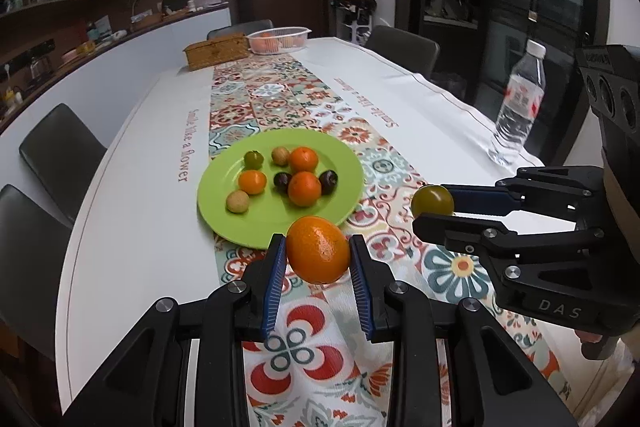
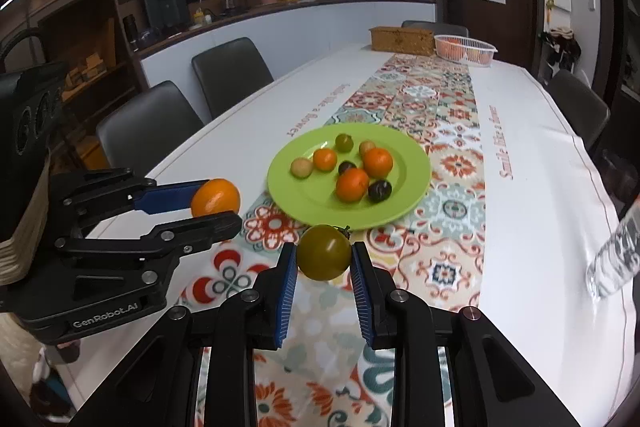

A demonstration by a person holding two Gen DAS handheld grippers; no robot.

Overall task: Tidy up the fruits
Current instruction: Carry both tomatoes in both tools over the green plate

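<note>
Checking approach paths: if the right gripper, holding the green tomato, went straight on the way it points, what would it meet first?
Probably the near rim of the green plate, just beyond the green tomato in the right gripper; depth is uncertain.

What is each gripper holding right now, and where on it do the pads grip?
The left gripper holds an orange, pads on its opposite sides. The right gripper holds a green tomato the same way, across its middle. Both are above the table.
</note>
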